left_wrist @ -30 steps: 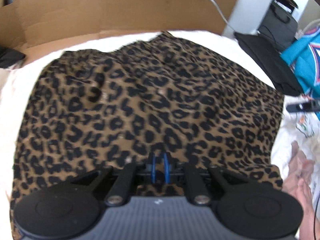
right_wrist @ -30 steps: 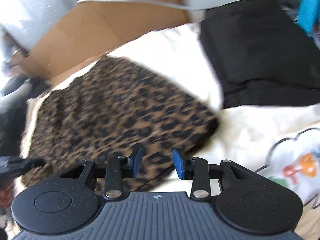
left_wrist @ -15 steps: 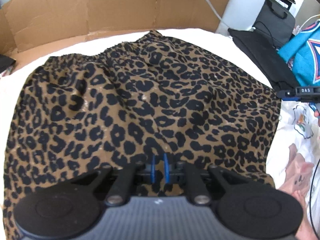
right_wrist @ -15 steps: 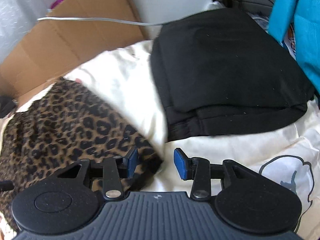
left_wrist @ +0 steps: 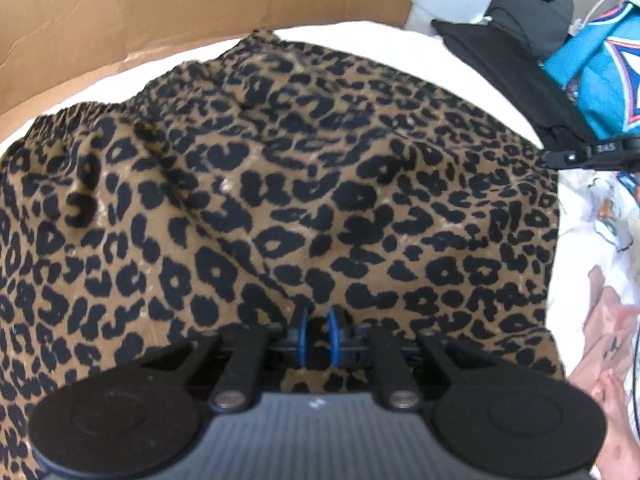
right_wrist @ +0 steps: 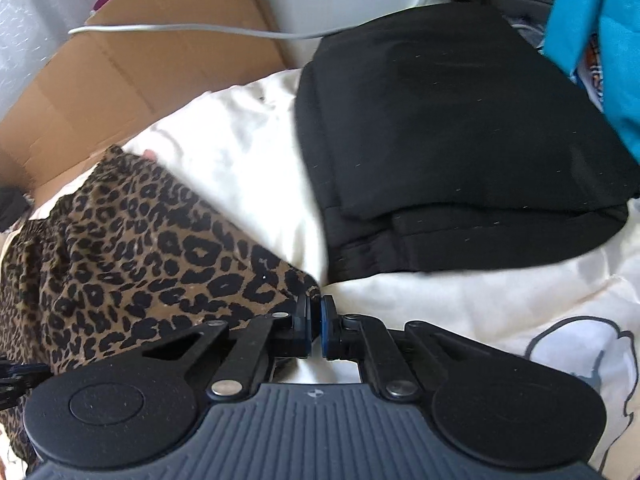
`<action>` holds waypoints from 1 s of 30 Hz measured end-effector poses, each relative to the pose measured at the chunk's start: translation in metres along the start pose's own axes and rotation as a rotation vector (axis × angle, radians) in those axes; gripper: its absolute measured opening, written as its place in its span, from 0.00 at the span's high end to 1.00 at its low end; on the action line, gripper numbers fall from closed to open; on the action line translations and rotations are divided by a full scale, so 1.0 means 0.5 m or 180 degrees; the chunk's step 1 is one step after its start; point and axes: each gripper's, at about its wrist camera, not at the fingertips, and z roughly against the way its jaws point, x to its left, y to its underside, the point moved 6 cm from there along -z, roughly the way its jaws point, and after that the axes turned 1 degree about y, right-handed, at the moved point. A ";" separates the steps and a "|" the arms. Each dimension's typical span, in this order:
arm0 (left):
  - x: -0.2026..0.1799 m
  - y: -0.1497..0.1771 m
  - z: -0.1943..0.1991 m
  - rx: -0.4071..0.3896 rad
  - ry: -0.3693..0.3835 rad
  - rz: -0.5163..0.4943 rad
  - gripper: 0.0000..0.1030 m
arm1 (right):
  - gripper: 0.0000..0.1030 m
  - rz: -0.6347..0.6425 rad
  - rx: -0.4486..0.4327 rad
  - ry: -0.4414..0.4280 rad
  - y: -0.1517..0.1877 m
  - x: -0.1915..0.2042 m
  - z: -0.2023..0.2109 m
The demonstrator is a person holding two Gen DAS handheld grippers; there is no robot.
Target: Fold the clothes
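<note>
A sheet of cardboard (left_wrist: 168, 12) is seen standing along the far left, behind a white bedsheet (right_wrist: 248, 168) on which the clothes are laid. A leopard-print skirt (left_wrist: 280, 184) is spread over the left part of the sheet, its gathered waistband turned toward the cardboard. The near edge of the skirt is pinched by the left gripper (left_wrist: 319, 340), whose blue-padded fingers (left_wrist: 303, 340) are drawn tight on a fold of the cloth. The right corner of the same skirt is held by the right gripper (right_wrist: 315, 330); its fingers (right_wrist: 305, 326) are nearly touching, with the corner of the fabric caught between the tips. Just to the right of the skirt, a folded black garment (right_wrist: 460, 136) is laid on the sheet, apart from the skirt, with a strip of white between them. A grey cable (right_wrist: 192, 31) is stretched across the cardboard above it. At the far right, a turquoise jersey (left_wrist: 604, 76) is seen, and a printed white garment (right_wrist: 576, 344) lies near the lower right.
</note>
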 end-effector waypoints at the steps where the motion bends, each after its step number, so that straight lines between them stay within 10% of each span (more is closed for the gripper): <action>1: -0.002 -0.004 0.004 -0.0026 0.0004 -0.0016 0.89 | 0.98 -0.0013 0.0009 0.0010 0.000 -0.001 0.001; 16: -0.002 -0.072 -0.050 -0.0156 -0.0033 -0.0090 0.89 | 0.90 -0.0057 -0.0229 0.0175 -0.011 -0.011 0.075; 30: -0.056 -0.140 -0.044 -0.0359 0.0048 -0.0322 0.89 | 0.77 0.0539 -0.0256 -0.0310 0.008 0.177 0.048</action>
